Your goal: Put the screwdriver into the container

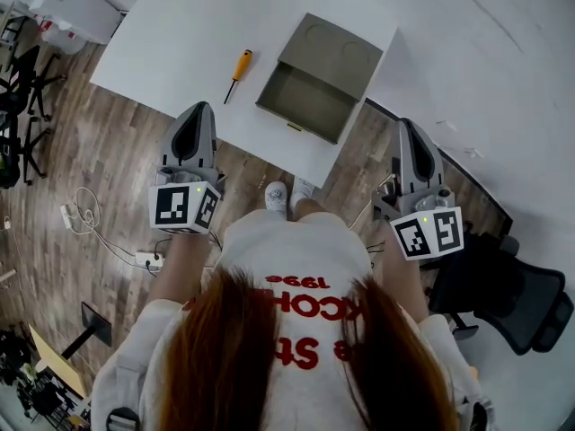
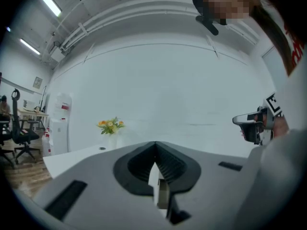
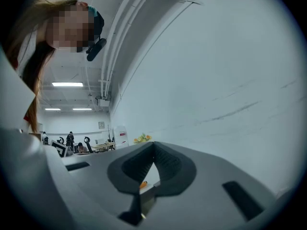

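- Reddish hair (image 1: 225, 348) and a white shirt (image 1: 296, 268) with red print fill the head view's lower edge.
- Left gripper (image 1: 199, 110): jaws closed tip to tip, nothing between them; it is held by the white table's (image 1: 180, 34) near edge.
- Right gripper (image 1: 406, 124): jaws likewise closed and empty, right of the table's near corner.
- Container (image 1: 301, 119): olive-grey box on the table, lid (image 1: 332, 52) folded back; only its bare floor shows inside.
- Screwdriver (image 1: 238, 74): orange handle, lying on the table just left of the container, not touching it.
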